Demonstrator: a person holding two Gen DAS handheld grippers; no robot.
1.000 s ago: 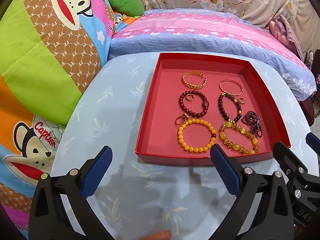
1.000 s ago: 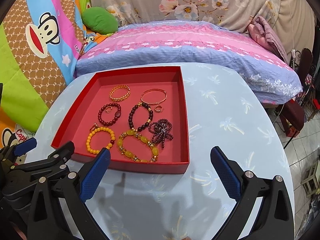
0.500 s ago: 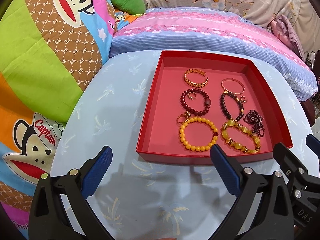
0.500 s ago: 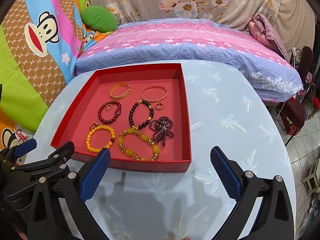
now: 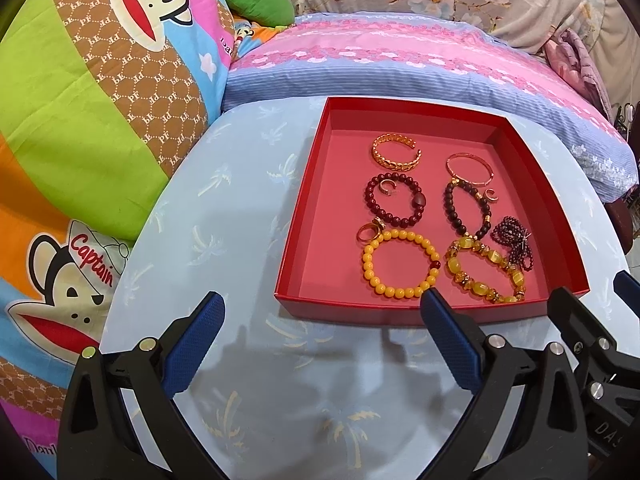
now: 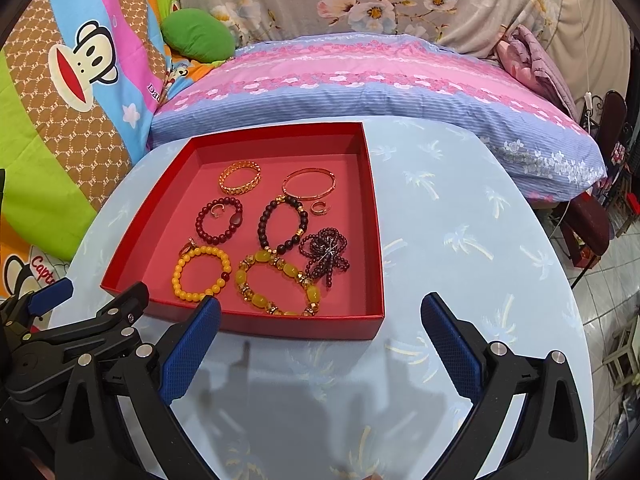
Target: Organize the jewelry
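A red tray (image 5: 304, 216) (image 6: 374, 216) sits on the table and holds several bracelets and rings: a gold cuff (image 5: 396, 151), a thin gold bangle (image 5: 470, 168), a dark red bead bracelet (image 5: 394, 200), a yellow bead bracelet (image 5: 400, 263) (image 6: 201, 274), an amber stone bracelet (image 5: 486, 276) (image 6: 278, 282) and a purple bead cluster (image 6: 326, 252). My left gripper (image 5: 320, 300) is open and empty, just short of the tray's near edge. My right gripper (image 6: 320, 304) is open and empty at the tray's near right corner.
The round table has a light blue palm-print cloth (image 5: 224, 216) (image 6: 460, 216). A pink and blue bed (image 5: 400, 60) lies behind it. A colourful monkey-print quilt (image 5: 80, 120) is piled at the left. A tiled floor (image 6: 612, 344) drops off at the right.
Both grippers have pulled back and lifted slightly, so the tray sits a little farther away in both views. Both stay open and empty. The jewelry has not moved.
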